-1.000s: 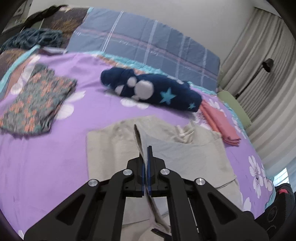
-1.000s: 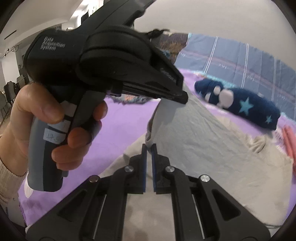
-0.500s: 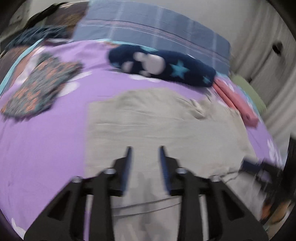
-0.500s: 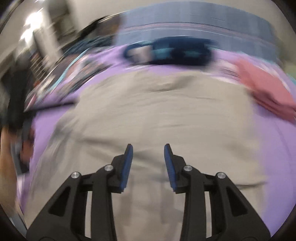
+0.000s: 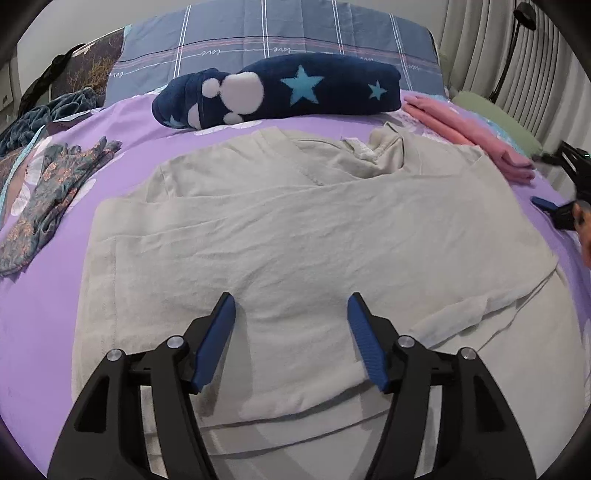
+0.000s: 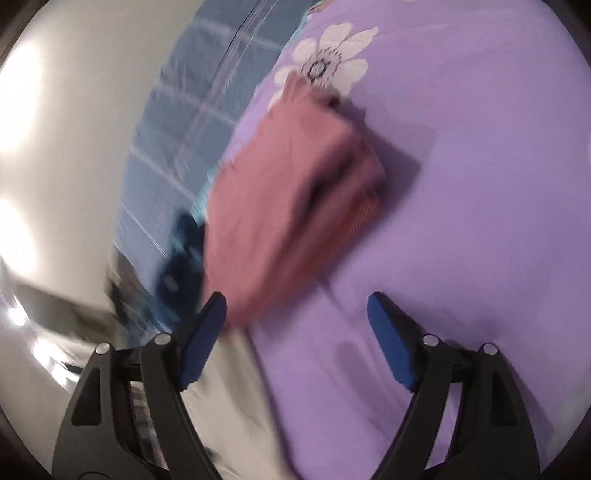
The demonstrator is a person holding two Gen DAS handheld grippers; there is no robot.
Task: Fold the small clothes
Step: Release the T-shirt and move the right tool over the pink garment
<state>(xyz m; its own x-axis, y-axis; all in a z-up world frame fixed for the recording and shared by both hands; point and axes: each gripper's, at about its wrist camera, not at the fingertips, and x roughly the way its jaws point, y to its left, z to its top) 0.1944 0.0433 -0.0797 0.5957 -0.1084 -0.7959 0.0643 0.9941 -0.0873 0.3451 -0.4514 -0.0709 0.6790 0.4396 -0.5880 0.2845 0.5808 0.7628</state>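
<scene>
A beige shirt [image 5: 295, 236] lies spread on the purple bedspread [image 5: 33, 325], its lower part folded up over itself. My left gripper [image 5: 291, 306] is open and empty just above the shirt's near part. My right gripper [image 6: 295, 306] is open and empty over the bedspread [image 6: 461, 184], pointing at a folded pink garment [image 6: 288, 199]; the view is blurred. The right gripper also shows at the right edge of the left wrist view [image 5: 565, 206]. A strip of beige cloth [image 6: 229, 406] shows at the lower left of the right wrist view.
A navy star-patterned fleece bundle [image 5: 280, 92] lies beyond the shirt. A folded floral garment [image 5: 51, 195] lies at the left. The pink garment [image 5: 469, 136] lies at the right. Blue plaid pillows [image 5: 280, 33] line the headboard. Curtains [image 5: 517, 55] hang at right.
Both grippers let go of the beige shirt and opened wide. The shirt's fold now lies flat. The right gripper swung away to the right, toward the pink garment.
</scene>
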